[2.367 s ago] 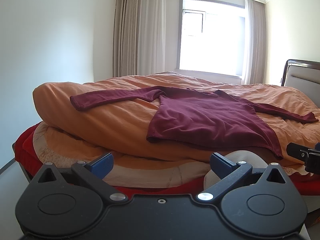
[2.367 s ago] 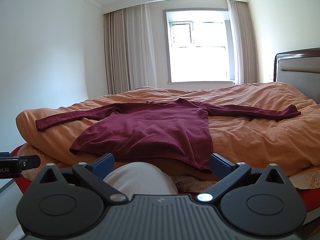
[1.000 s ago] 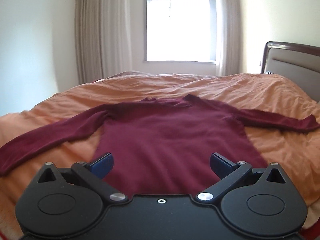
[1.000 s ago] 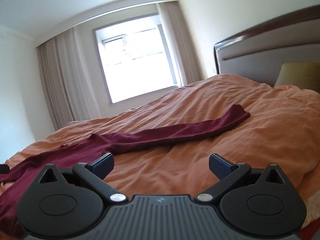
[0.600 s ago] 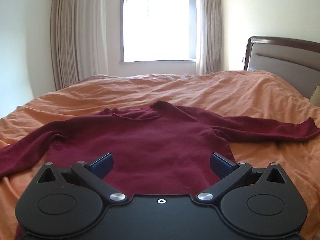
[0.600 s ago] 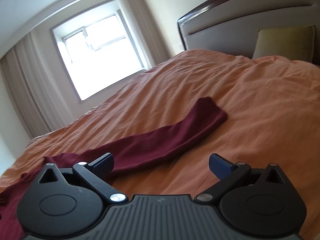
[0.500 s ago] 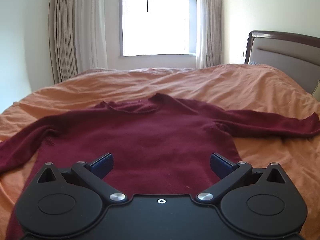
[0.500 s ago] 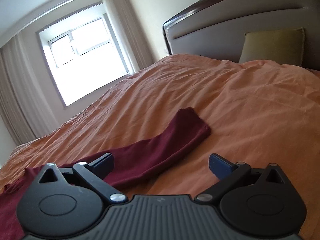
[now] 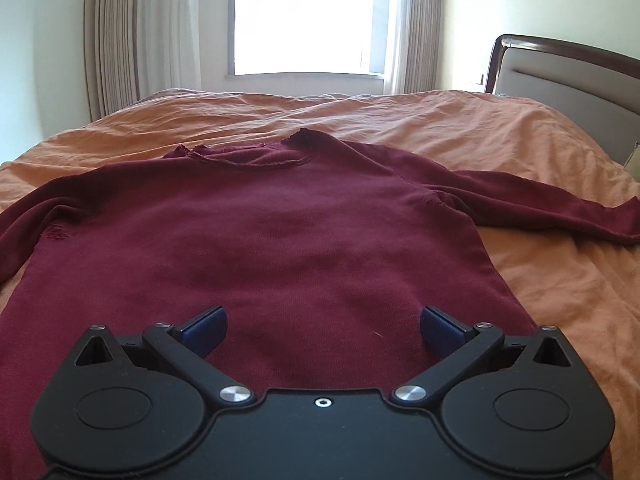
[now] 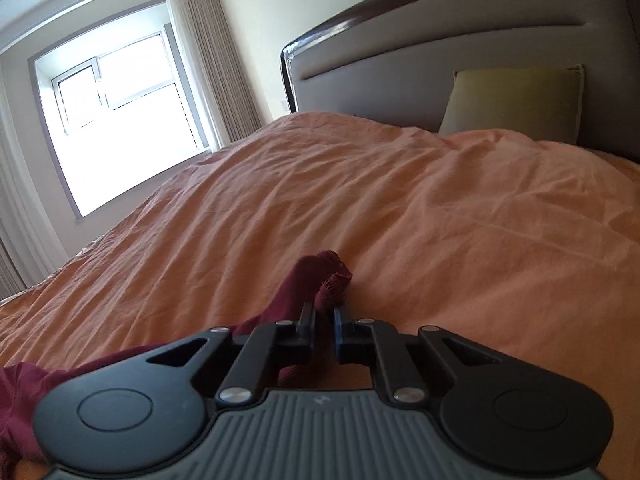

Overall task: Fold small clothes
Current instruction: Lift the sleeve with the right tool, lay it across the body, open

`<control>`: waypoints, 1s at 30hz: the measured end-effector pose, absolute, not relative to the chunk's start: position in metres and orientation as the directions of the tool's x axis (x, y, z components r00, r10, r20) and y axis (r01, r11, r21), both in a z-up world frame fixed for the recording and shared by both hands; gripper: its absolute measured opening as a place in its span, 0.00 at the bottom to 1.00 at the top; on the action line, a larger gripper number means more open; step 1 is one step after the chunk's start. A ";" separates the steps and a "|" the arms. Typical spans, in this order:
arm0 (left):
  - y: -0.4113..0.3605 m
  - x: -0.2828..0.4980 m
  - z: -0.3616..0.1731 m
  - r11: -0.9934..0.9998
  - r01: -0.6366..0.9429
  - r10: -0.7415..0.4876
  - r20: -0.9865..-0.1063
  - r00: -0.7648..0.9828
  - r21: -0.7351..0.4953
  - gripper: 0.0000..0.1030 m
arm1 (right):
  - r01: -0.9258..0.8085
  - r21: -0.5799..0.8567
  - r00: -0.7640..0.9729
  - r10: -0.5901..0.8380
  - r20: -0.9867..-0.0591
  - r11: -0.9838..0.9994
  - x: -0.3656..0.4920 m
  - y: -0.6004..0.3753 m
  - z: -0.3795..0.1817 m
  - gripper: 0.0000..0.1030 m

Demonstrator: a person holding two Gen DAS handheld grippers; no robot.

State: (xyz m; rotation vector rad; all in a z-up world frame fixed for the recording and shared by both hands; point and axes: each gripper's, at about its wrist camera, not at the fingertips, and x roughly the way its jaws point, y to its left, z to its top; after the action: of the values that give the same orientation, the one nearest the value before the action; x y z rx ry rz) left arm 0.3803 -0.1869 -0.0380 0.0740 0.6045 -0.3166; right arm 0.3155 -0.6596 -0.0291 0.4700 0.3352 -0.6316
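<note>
Two grippers showing, one per wrist view. Right gripper (image 10: 325, 314) jaws are sitting narrow, pinching the maroon cuff end of the sweater sleeve (image 10: 320, 280); bunched fabric is sticking out past the fingertips toward 12 o'clock, and the rest of the sleeve is trailing off toward 8 o'clock along the orange duvet (image 10: 440, 220). Left gripper (image 9: 323, 324) jaws are standing wide, holding nothing, hovering over the lower body of the maroon sweater (image 9: 280, 240); contact with the cloth cannot be told.

Sweater is lying flat, front up, on the duvet (image 9: 540, 280), neckline (image 9: 248, 158) pointing to 12 o'clock in the left view, one sleeve running out to 3 o'clock, the other dropping off at 9 o'clock.

Farther out: wooden-framed padded headboard (image 10: 440, 64) sitting at 1 o'clock in the right view, olive pillow (image 10: 516, 104) leaning against it just above the duvet edge. Window (image 9: 304, 16) glowing at 12 o'clock in the left view, curtains (image 9: 140, 32) hanging on both sides.
</note>
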 end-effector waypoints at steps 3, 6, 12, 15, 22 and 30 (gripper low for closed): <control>-0.183 0.379 -0.029 0.946 0.324 -0.277 -0.566 0.776 -0.018 0.99 | 0.576 0.297 0.803 -0.458 -0.381 0.762 0.324 -0.635 0.001 0.09; -0.178 0.376 -0.013 0.950 0.313 -0.249 -0.558 0.792 0.020 0.99 | 0.491 0.263 0.858 -0.410 -0.309 0.830 0.340 -0.599 0.038 0.09; -0.146 0.373 0.021 0.955 0.297 -0.257 -0.513 0.819 -0.004 0.99 | 0.235 0.195 0.962 -0.199 -0.189 0.952 0.389 -0.492 0.109 0.09; -0.125 0.370 0.036 0.962 0.273 -0.243 -0.483 0.841 -0.010 0.99 | 0.075 0.156 0.986 -0.049 -0.162 0.985 0.415 -0.428 0.125 0.09; -0.064 0.362 0.057 0.990 0.141 -0.130 -0.395 0.909 -0.004 0.99 | -0.212 0.146 0.958 0.235 -0.165 0.966 0.463 -0.293 0.108 0.09; 0.002 0.368 0.066 0.999 -0.024 0.006 -0.362 0.932 -0.044 0.99 | -0.363 0.090 0.856 0.370 -0.362 0.928 0.490 -0.184 0.027 0.09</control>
State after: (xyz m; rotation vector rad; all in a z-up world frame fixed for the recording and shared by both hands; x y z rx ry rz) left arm 0.3676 0.0020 0.0657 -0.0479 0.3705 0.0154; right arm 0.4895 -0.1837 0.0265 0.0188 0.3844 0.3851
